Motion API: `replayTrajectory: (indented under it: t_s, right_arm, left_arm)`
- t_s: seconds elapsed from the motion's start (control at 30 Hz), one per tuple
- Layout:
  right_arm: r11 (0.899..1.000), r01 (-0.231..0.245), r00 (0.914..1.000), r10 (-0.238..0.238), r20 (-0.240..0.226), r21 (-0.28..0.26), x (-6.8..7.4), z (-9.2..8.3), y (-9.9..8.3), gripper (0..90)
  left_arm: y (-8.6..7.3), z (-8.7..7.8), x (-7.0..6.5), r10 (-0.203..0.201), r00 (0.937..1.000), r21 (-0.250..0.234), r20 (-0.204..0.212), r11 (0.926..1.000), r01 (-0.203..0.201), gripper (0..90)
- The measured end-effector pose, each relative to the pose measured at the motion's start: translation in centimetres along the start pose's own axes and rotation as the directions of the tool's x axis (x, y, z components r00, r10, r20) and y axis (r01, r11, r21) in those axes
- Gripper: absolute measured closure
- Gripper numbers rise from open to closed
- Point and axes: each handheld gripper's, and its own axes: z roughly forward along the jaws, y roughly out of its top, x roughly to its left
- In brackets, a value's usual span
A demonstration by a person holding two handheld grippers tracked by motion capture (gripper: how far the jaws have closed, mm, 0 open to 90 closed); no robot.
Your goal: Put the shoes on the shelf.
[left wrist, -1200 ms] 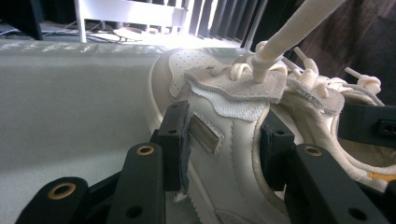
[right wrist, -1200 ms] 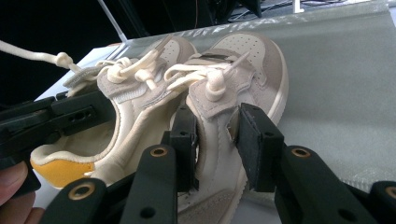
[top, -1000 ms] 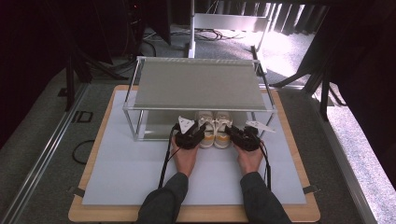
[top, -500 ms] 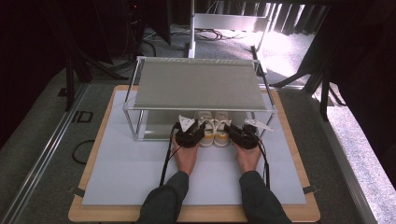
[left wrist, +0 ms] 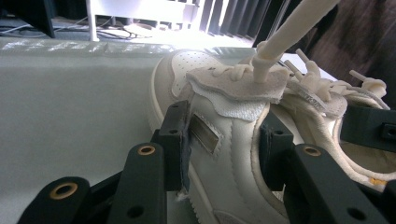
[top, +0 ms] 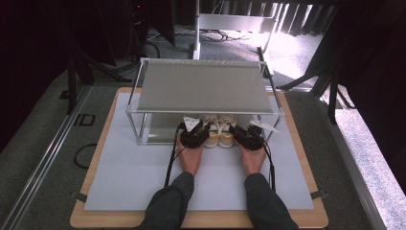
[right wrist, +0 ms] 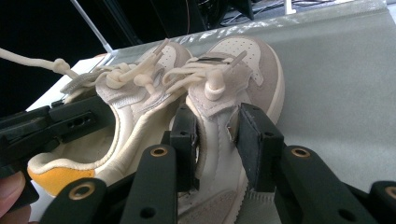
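Rack [top: 206, 111] lower shelf: sneakers [top: 218, 130], jaws clamped.

Two cream shoes stand side by side, touching, toes pointing away under the rack's shelf. The left shoe [top: 209, 130] is cream leather with a suede tongue, laces loose, one lace stretched upward. The right shoe [top: 226, 131] matches it, with a perforated toe and knotted lace ends. Both show yellow-orange at the heel lining. Each is clamped at its side wall.

Overhead view; two close gripper-mounted views
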Motion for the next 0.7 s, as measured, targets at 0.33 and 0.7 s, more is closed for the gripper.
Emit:
replayTrajectory:
  t_s: [0.33, 0.7]
  right_arm:
    - [1.0, 0.011, 0.9999, -0.011, 0.01, -0.002, -0.2, 0.4, 0.5, 68.5]
    - [1.0, -0.014, 0.9999, 0.014, 0.009, 0.0, -0.4, 0.8, 0.8, 68.5]
  left_arm:
    - [0.2, 0.5, 0.3, 0.008, 0.9999, 0.006, 0.007, 0.9999, -0.008, 61.9]
    - [0.4, 1.0, 0.3, -0.005, 1.0, 0.008, 0.0, 1.0, 0.005, 62.2]
